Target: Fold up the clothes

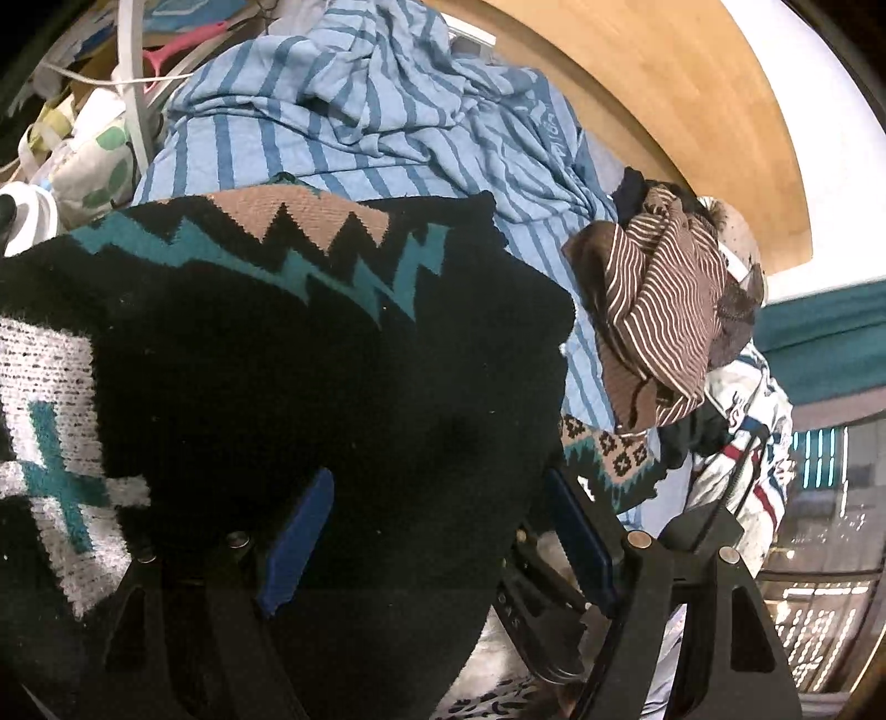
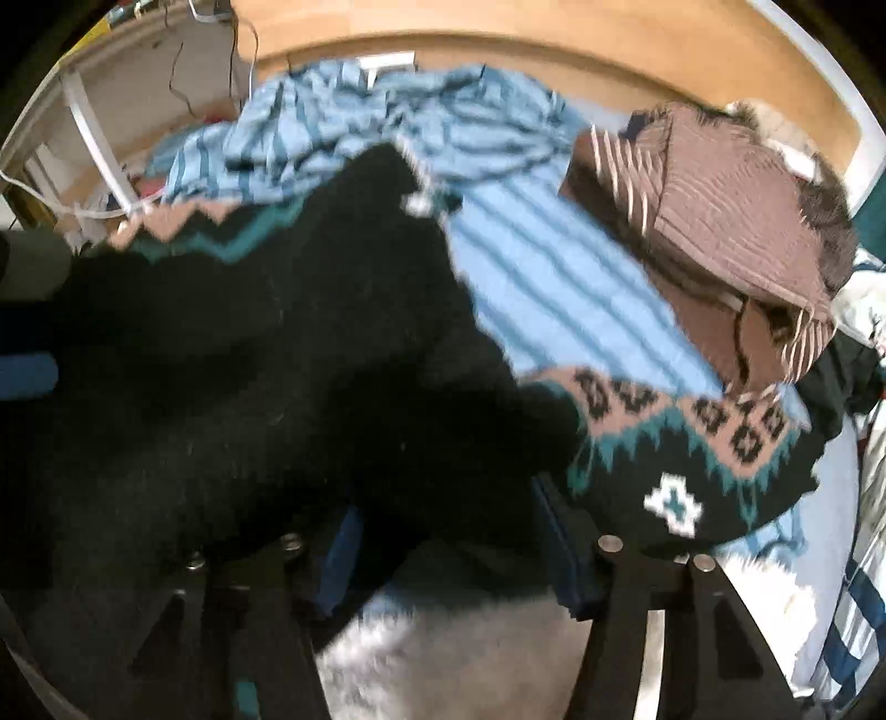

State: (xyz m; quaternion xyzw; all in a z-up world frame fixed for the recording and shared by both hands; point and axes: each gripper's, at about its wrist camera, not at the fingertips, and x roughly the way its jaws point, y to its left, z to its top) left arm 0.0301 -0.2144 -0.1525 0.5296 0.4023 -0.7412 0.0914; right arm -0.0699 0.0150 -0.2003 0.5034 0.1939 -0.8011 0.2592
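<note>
Showing white jacket (image 1: pixel 742 459) sharply: left wrist only; right blurred.

A light wooden panel (image 1: pixel 692 111) curves across the top of both views, with a white edge along its outer side. Far left of the panel lies a heap of clutter: a pink plastic hanger (image 1: pixel 177 47), a white cord (image 1: pixel 133 83), and a pale bag with green dots (image 1: pixel 94 160). Just below the bag is a round white object (image 1: pixel 27 213), only partly in view. Below the panel's right end runs a teal band (image 1: pixel 825 332), and beneath that a dark pane showing small lights (image 1: pixel 819 554). In the right wrist view, a thin dark wire (image 2: pixel 243 50) hangs at the panel's left end, and a white fluffy surface (image 2: pixel 443 653) fills the bottom centre, blurred.
</note>
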